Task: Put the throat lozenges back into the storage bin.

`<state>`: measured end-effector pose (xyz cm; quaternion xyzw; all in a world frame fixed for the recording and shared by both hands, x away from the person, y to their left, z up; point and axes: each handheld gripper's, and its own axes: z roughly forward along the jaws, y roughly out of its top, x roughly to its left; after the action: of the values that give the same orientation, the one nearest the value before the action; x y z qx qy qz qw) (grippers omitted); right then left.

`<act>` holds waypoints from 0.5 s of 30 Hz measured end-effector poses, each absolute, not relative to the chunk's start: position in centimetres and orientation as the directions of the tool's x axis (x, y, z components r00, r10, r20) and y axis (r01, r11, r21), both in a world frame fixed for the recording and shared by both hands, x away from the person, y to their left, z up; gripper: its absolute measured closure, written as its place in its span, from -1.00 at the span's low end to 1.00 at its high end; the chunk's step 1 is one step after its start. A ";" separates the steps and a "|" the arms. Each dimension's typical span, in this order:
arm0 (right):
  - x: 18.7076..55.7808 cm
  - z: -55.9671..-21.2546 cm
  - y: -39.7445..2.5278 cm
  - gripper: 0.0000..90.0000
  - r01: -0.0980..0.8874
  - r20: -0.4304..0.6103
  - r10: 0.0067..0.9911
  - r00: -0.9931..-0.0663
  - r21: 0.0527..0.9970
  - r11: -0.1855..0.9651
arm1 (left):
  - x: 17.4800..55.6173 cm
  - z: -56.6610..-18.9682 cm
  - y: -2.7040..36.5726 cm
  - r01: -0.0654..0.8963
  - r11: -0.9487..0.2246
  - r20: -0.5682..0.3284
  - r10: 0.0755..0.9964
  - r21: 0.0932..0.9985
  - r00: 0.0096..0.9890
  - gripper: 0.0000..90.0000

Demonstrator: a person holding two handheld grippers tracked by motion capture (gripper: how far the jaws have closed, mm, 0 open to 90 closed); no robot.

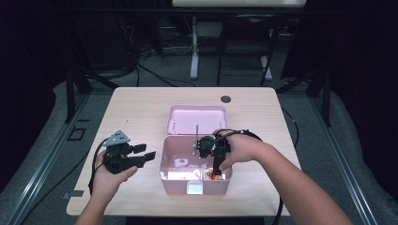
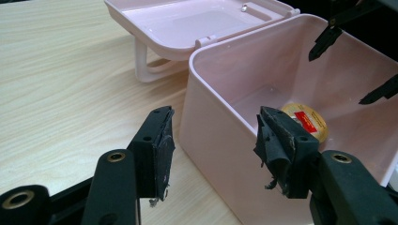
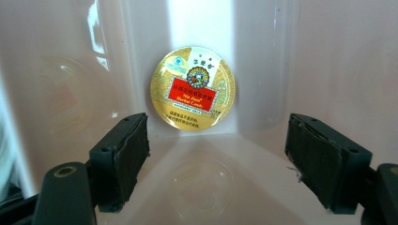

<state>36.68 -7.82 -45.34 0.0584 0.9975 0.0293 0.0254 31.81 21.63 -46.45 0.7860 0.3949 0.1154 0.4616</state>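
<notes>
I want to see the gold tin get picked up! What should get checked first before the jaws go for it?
1. Pink box lid open: ok, it lies flat behind the box.
2. Right gripper jaws open: ok, spread wide inside the box.
3. Round gold tin between the jaws: not ok, it sits ahead of them, untouched.
4. Tin easy to pinch: cannot tell, it looks to be lying flat near a wall.
5. Left gripper out of the way: ok, open, outside the box at its corner.
6. Box held steady: not ok, nothing grips it.
</notes>
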 end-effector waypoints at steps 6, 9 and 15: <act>36.5 -43.6 -8.1 -0.49 0.126 -0.057 0.129 -0.990 0.060 0.990 | 31.8 -46.4 21.7 0.513 -0.262 -0.182 0.728 0.817 0.661 0.03; 36.5 -42.9 -8.4 -0.48 0.146 -0.058 0.149 -0.987 0.056 0.988 | 31.8 -46.4 21.6 0.515 -0.260 -0.184 0.729 0.817 0.660 0.02; 36.5 -42.1 -9.1 -0.47 0.159 -0.063 0.163 -0.985 0.065 0.985 | 31.8 -46.4 21.7 0.515 -0.262 -0.184 0.727 0.816 0.661 0.02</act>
<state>36.48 -9.06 -42.15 0.0808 0.9957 0.0298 0.0339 31.77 21.71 -46.37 0.7860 0.3951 0.1149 0.4614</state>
